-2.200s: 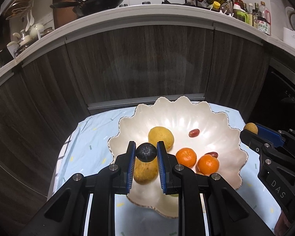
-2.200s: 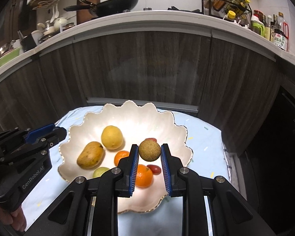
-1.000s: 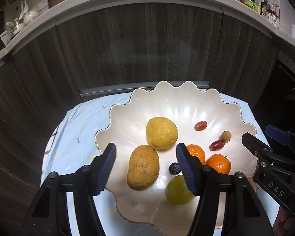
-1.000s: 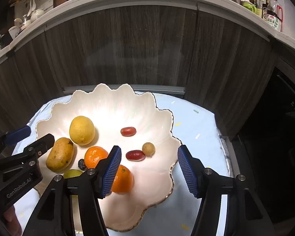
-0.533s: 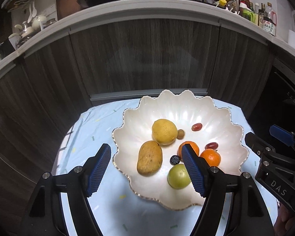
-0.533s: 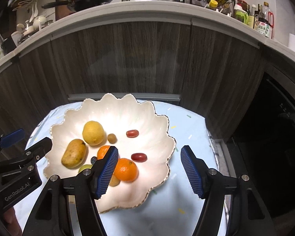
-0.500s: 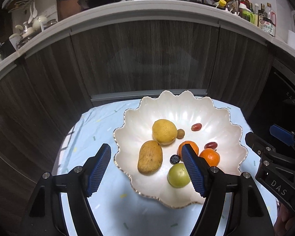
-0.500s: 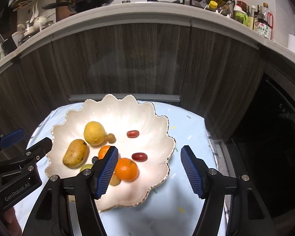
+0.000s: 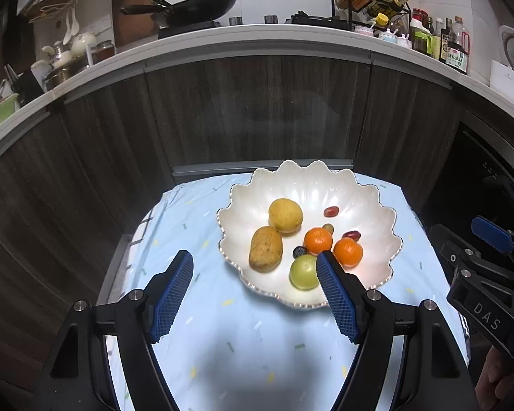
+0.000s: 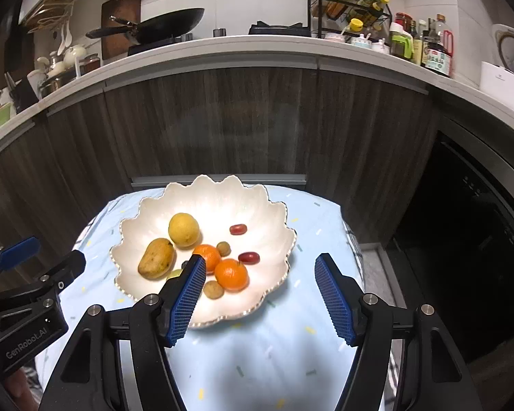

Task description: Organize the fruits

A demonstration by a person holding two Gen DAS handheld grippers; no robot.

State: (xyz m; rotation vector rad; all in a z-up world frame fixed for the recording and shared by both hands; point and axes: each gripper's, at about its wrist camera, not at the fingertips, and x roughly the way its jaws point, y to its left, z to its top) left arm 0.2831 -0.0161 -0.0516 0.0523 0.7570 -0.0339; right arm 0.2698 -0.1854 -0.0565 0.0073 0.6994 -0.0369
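We held both tools raised above the table (image 9: 202, 359), which was covered in a pale blue cloth. The left hand-held gripper (image 9: 255, 296) was spread wide with nothing between its blue pads, and the right hand-held gripper (image 10: 260, 299) was spread just as wide and equally empty.

Every fruit we could see lay in the scalloped white bowl (image 10: 274, 212), which sat toward the table's far edge. A lemon (image 10: 184, 229) rested near the bowl's middle with a mango (image 10: 156, 258) just beside it on the left. Two tangerines (image 10: 231, 274) sat close together toward the near rim. Two red grapes (image 10: 238, 228) lay apart on the right side, a small brown longan (image 10: 223, 248) sat beside the farther tangerine, and another brown fruit (image 10: 213, 289) lay by the near rim. In the left wrist view a green fruit (image 9: 303, 271) lay at the near rim with a dark berry (image 9: 299, 251) just behind it.

We judged the gathering nearly or fully done, since no fruit showed on the cloth. To finish well, we would have kept both tools high and clear of the bowl's rim so as not to knock it, scanned the table's near corners for strays, and taken any small round fruit with a centred, gentle pinch, lowering it into a bare part of the bowl so it could not roll.
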